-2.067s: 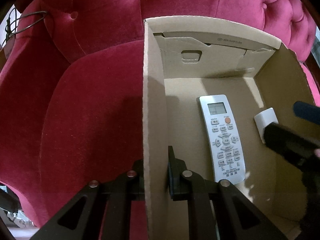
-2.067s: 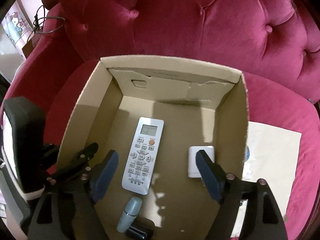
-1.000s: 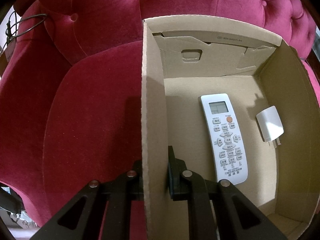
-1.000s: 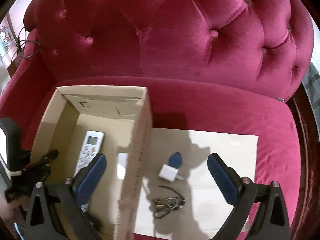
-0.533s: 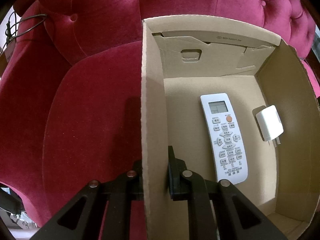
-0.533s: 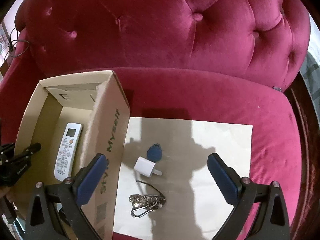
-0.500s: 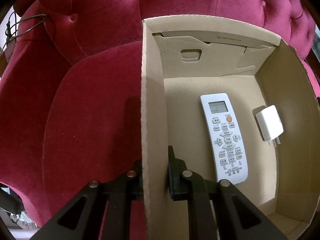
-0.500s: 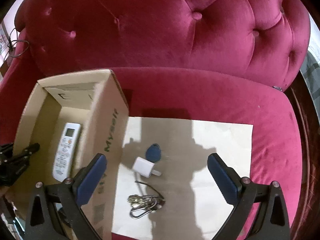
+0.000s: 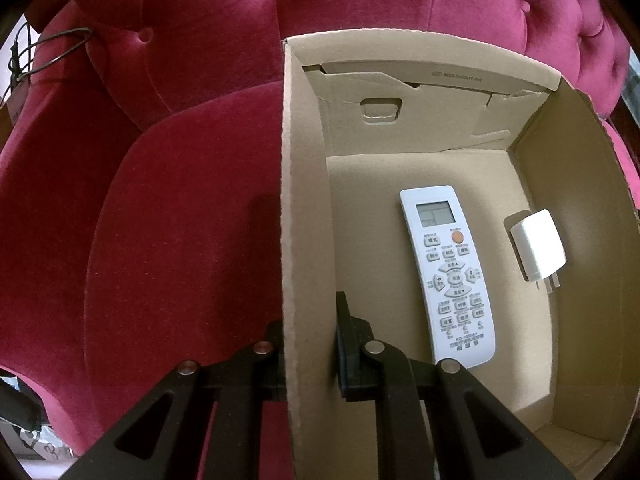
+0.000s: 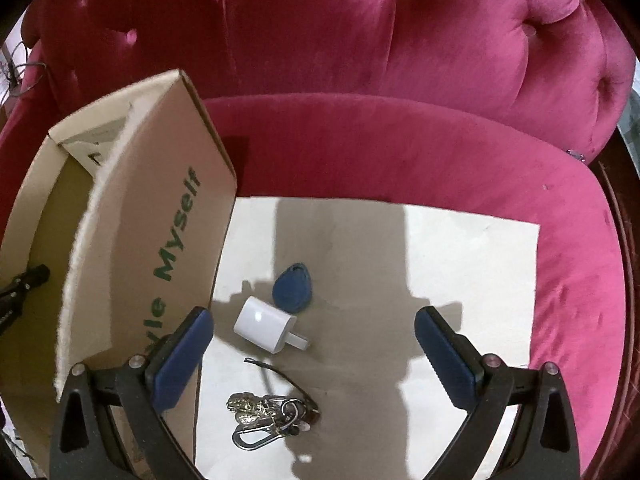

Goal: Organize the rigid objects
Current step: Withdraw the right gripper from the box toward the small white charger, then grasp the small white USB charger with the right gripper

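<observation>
Left gripper (image 9: 310, 340): jaws closed down on the left side wall of the cardboard box (image 9: 300, 200), one finger outside the wall, the other inside, wall pinched between them. Box sits on the seat of a crimson tufted velvet sofa (image 9: 180, 220). Inside the box, on its floor: a white air-conditioner remote control (image 9: 448, 276) lying flat, display end toward the far wall, and a white plug-in charger (image 9: 538, 250) just beside the right wall, prongs pointing toward the camera; remote and charger lie apart. Right gripper (image 10: 314, 354): jaws spread wide, blue pads (image 10: 180, 360) showing, nothing between them; it hovers above a white sheet (image 10: 460, 260) laid on the sofa seat to the right of the box. On the sheet, between the spread fingers: a small white charger cube (image 10: 264, 324) lying on its side, a blue teardrop key fob (image 10: 294, 288) touching or just behind it, and a bunch of keys with a carabiner (image 10: 268, 416) nearer the camera, apart from the cube. Box outer wall on this side carries green lettering, partly readable as "Myself"; the left pad sits close against that wall, contact cannot be told.
</observation>
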Motion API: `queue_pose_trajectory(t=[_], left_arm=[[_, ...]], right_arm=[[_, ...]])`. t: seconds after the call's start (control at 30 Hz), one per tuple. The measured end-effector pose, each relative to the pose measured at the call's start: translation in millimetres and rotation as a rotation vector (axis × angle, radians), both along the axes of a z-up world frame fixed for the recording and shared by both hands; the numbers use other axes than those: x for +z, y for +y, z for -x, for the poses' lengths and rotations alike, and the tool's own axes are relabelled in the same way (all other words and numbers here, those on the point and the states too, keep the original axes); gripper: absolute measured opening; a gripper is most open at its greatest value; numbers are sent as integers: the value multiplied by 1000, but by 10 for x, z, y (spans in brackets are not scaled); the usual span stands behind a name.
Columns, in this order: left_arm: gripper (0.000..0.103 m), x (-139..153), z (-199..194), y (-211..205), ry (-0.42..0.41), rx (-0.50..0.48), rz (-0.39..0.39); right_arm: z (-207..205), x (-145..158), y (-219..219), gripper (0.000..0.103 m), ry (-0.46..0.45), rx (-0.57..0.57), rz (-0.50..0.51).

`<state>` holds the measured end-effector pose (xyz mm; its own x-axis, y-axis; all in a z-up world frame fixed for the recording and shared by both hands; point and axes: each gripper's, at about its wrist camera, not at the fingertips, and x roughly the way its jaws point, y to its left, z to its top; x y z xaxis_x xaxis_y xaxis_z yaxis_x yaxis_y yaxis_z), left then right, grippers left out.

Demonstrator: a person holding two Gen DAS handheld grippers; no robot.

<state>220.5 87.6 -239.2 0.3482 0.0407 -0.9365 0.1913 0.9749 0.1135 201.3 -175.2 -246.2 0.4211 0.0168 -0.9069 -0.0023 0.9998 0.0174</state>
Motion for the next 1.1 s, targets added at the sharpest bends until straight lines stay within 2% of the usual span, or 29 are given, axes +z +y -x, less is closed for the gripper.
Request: queue_pose_trajectory(t=[0.2,0.37,0.67,0.83,1.1], left_arm=[[14,-11,-3,19,0,-1,-1],[14,-12,-5,24,0,-2,0],[14,-14,-2,27,0,-3,0],[14,-13,1,19,1,-4,-1],[14,-19,-6,6,1,-6,-3]], right_arm=[[-54,-107,-44,101,13,0,-8],[-76,-216,-21,91,40,14,-21],[-65,-223,-42,78,42,32,-78],[-72,-210,-19,68,43,52,-95],[-56,-188,-29,65,60,85,-88]])
